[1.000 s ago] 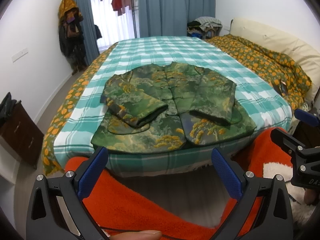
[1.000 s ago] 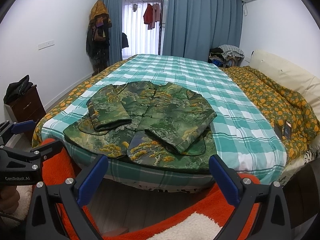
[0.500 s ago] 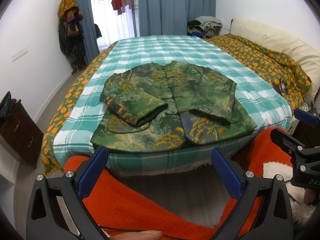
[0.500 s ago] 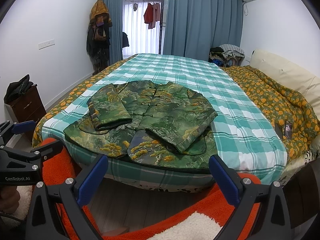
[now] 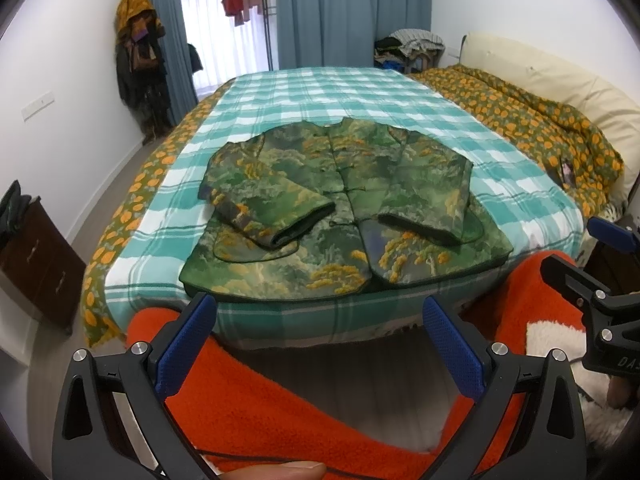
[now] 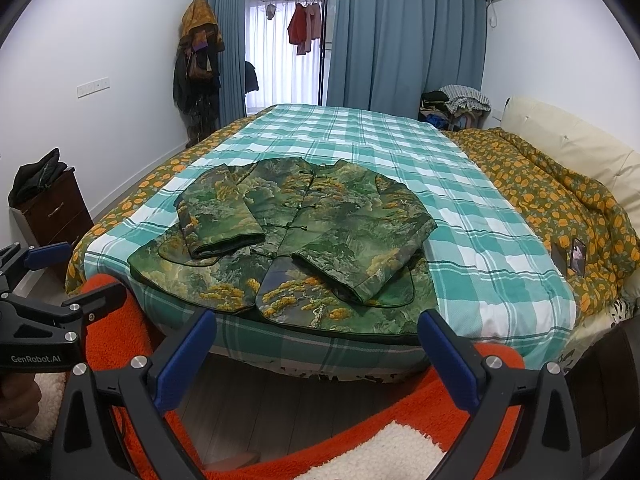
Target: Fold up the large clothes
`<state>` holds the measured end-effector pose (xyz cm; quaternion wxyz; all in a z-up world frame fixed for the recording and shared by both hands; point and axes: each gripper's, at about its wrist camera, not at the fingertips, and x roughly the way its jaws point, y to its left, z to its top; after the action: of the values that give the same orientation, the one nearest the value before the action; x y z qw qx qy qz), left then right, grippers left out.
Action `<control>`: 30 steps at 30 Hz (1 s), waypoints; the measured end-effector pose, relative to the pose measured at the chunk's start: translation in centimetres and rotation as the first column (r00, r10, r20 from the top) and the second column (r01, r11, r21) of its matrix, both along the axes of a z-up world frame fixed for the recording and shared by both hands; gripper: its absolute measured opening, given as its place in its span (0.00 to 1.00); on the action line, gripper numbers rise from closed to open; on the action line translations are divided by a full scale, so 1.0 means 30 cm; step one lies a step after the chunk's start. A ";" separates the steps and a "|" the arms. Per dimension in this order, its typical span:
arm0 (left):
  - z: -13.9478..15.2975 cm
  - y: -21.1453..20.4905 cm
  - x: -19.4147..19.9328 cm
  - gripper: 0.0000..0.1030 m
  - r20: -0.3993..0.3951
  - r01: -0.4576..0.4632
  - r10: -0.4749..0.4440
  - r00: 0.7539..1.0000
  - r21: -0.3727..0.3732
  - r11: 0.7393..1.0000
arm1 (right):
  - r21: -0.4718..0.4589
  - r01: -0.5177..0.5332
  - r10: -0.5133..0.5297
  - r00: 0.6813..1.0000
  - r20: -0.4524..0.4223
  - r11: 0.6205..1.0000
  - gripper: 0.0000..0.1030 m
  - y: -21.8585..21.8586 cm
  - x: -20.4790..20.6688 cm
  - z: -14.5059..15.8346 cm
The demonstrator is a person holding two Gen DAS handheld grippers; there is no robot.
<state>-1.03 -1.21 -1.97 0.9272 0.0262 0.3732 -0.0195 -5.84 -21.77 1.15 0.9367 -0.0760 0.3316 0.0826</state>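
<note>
A green jacket [image 5: 340, 204] [image 6: 288, 240] with yellow and grey landscape print lies flat, front up, near the foot edge of the bed. Both sleeves are folded in across its front. My left gripper [image 5: 320, 320] is held short of the bed's edge, fingers wide apart with nothing between them. My right gripper [image 6: 318, 336] hangs the same way, open and empty, in front of the jacket's hem. Each gripper shows at the side of the other's view.
The bed wears a teal and white checked sheet [image 6: 400, 152] over an orange-flowered quilt [image 6: 560, 200]. An orange fleece garment on the person [image 5: 280, 400] fills the foreground. A dark bedside cabinet [image 6: 56, 212] stands left, and coats [image 6: 198, 68] hang by the curtains.
</note>
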 end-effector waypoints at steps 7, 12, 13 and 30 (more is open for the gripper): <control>0.000 0.000 0.000 1.00 -0.001 0.000 0.000 1.000 0.000 1.000 | 0.000 0.000 0.000 1.000 -0.001 1.000 0.99 0.000 -0.007 -0.003; 0.002 0.001 0.003 1.00 -0.002 0.000 0.000 1.000 0.000 1.000 | 0.000 0.000 0.000 1.000 -0.002 1.000 0.99 0.000 -0.004 -0.001; 0.001 0.000 0.002 1.00 -0.002 0.000 0.000 1.000 0.000 1.000 | 0.000 0.000 0.000 1.000 -0.002 1.000 0.99 0.000 -0.003 0.000; 0.003 0.003 0.005 1.00 -0.005 0.000 0.000 1.000 -0.001 1.000 | 0.000 0.001 -0.001 1.000 -0.005 1.000 0.99 0.002 -0.002 -0.001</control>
<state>-0.87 -1.12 -1.88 0.9263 0.0257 0.3754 -0.0197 -5.90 -21.72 1.11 0.9359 -0.0758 0.3339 0.0825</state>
